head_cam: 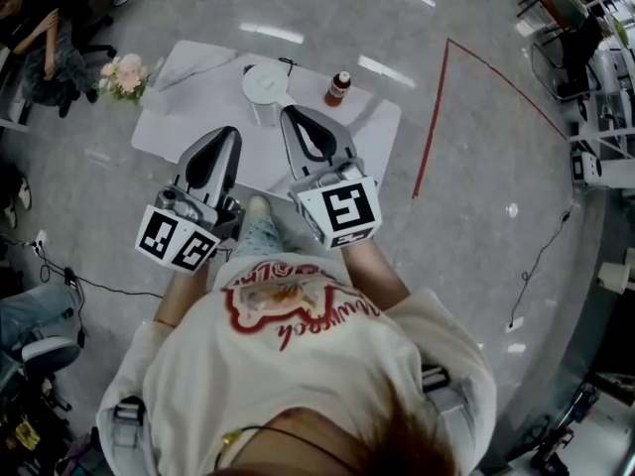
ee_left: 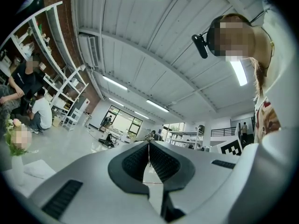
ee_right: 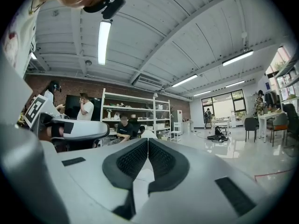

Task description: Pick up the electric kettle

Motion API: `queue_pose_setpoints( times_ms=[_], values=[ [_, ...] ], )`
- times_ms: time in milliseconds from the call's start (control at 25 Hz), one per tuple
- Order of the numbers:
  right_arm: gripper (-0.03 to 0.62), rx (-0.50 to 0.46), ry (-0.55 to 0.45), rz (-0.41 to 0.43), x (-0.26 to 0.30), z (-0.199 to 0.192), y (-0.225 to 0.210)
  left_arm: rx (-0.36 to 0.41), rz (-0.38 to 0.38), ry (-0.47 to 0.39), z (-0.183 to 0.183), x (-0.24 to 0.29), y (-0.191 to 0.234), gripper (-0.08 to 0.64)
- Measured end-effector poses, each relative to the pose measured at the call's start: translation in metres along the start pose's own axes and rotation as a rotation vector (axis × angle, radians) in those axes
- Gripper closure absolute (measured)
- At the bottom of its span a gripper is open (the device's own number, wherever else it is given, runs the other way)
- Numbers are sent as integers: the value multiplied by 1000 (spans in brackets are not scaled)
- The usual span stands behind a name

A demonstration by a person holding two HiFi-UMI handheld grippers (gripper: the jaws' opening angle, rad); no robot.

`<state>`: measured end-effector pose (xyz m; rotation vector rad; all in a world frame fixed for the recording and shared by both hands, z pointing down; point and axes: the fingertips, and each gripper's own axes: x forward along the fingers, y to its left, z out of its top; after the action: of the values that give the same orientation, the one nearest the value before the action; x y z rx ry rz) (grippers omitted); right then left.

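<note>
The electric kettle (head_cam: 264, 85), silver with a round white lid, stands on a low white table (head_cam: 372, 122) ahead of me. In the head view my right gripper (head_cam: 289, 113) reaches over the table's near edge, its tip just right of the kettle, with its jaws together and nothing between them. My left gripper (head_cam: 230, 132) is lower left of the kettle, also shut and empty. Neither gripper view shows the kettle: the left gripper (ee_left: 149, 143) and the right gripper (ee_right: 148, 140) both look out level across the room with their pads closed.
A brown bottle with a red cap (head_cam: 337, 88) stands right of the kettle, and a vase of flowers (head_cam: 124, 75) sits at the table's left corner. A red line (head_cam: 432, 117) crosses the floor on the right. Seated people (head_cam: 45, 53) and cables (head_cam: 99, 286) are at the left.
</note>
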<state>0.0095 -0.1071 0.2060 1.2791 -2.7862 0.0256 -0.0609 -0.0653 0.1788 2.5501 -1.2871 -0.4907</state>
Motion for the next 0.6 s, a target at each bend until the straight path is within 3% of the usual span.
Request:
queue_pose_setpoints(
  times_ms=[200,600],
  values=[
    [577,11,-49,-33,57,14,1,2,-25,6,20,15,54,548],
    [577,22,-51,-101,114,22,-16,-15,-89,43,35,48,106,548]
  ],
)
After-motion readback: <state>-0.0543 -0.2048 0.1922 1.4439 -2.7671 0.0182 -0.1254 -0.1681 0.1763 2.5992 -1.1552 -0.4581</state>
